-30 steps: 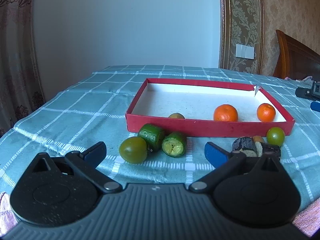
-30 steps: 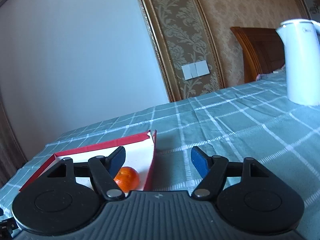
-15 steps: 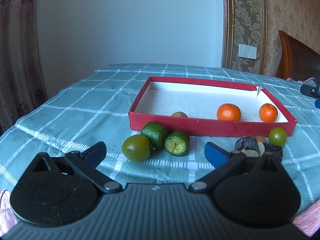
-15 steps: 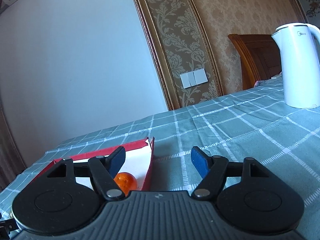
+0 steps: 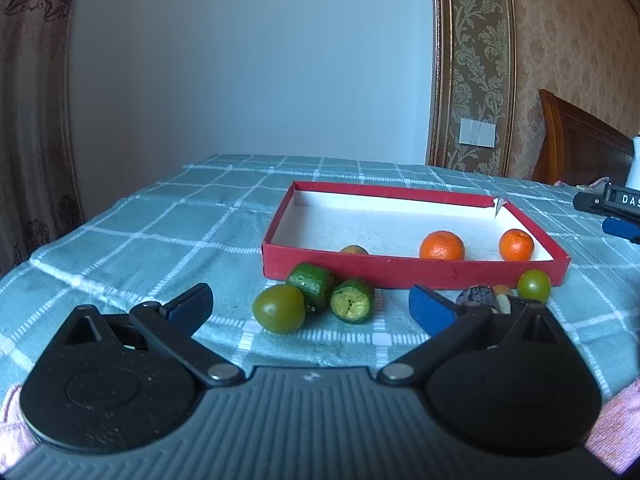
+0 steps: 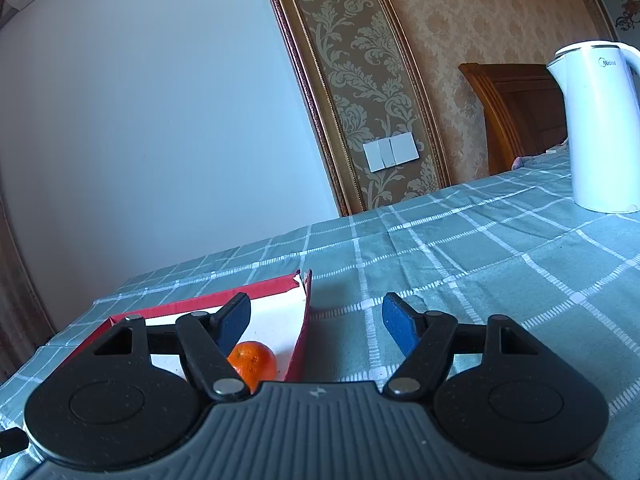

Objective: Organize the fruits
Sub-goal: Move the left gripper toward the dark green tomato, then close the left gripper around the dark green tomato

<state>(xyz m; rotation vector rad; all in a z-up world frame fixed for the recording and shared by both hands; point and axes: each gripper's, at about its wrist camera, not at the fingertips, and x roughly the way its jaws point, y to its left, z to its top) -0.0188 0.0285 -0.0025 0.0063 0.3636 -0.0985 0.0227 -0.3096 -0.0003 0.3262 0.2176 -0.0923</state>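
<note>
A red box [image 5: 400, 270] with a white floor holds two oranges [image 5: 442, 245] [image 5: 516, 245] and a small brownish fruit [image 5: 354, 249]. In front of it lie a green tomato [image 5: 279, 309], two green cucumber pieces [image 5: 311, 283] [image 5: 352, 306], a dark piece [image 5: 475, 295] and a smaller green tomato [image 5: 533, 285]. My left gripper [image 5: 310, 309] is open and empty, just short of the tomato. My right gripper [image 6: 316, 322] is open and empty above the box's right wall [image 6: 301, 340], with one orange [image 6: 253, 362] by its left finger.
A white kettle [image 6: 600, 128] stands on the green checked tablecloth [image 6: 480, 248] at the far right. A wooden chair back [image 5: 580, 140] is behind the table. The other gripper's tip [image 5: 616, 212] shows at the right edge of the left wrist view.
My left gripper has drawn back and tilted up a little, so the fruits look lower and farther. My right gripper has tilted up too. Both stay open.
</note>
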